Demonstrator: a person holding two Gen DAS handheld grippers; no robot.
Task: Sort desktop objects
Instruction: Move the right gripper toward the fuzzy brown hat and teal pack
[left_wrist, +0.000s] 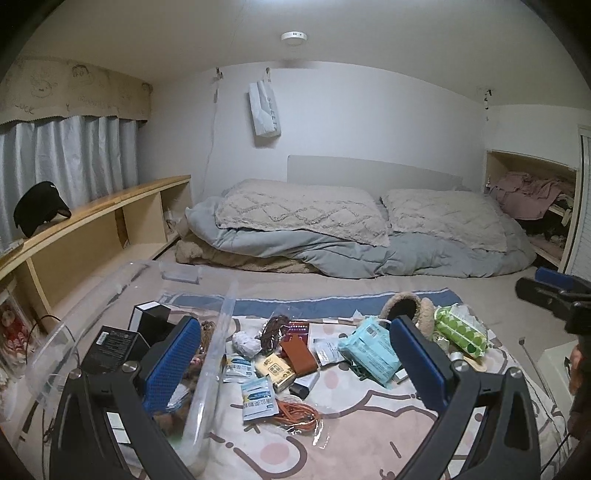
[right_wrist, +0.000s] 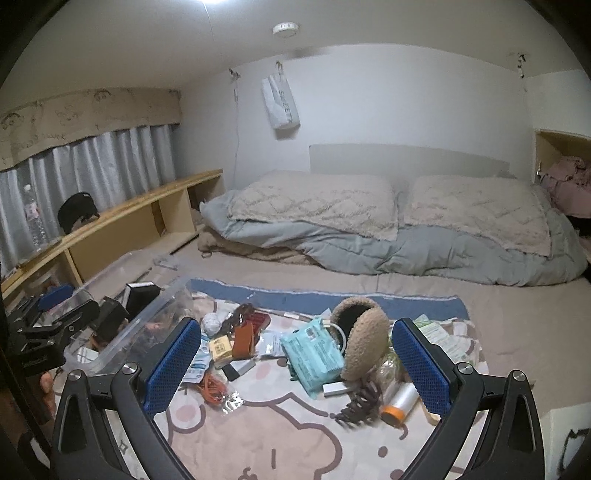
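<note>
Small items lie scattered on a pink cartoon blanket (right_wrist: 258, 435). Among them are a teal wipes pack (left_wrist: 369, 350) (right_wrist: 314, 350), fluffy tan earmuffs (right_wrist: 364, 336) (left_wrist: 406, 306), a green dotted pack (left_wrist: 460, 332), a yellow box (left_wrist: 277, 371), a brown leather piece (left_wrist: 297, 354), an orange cable (left_wrist: 295, 410) (right_wrist: 214, 387), a brown hair claw (right_wrist: 360, 404) and a tape roll (right_wrist: 400, 400). My left gripper (left_wrist: 295, 363) hovers open and empty above the pile, its left pad over the clear bin (left_wrist: 210, 354). My right gripper (right_wrist: 295, 365) also hangs open and empty.
The clear bin (right_wrist: 147, 325) at the left holds black boxes (left_wrist: 114, 345). Folded grey bedding and pillows (left_wrist: 332, 229) lie behind the blanket. A wooden shelf (left_wrist: 92, 221) runs along the left wall, and a cubby with clothes (left_wrist: 532, 199) stands at the right.
</note>
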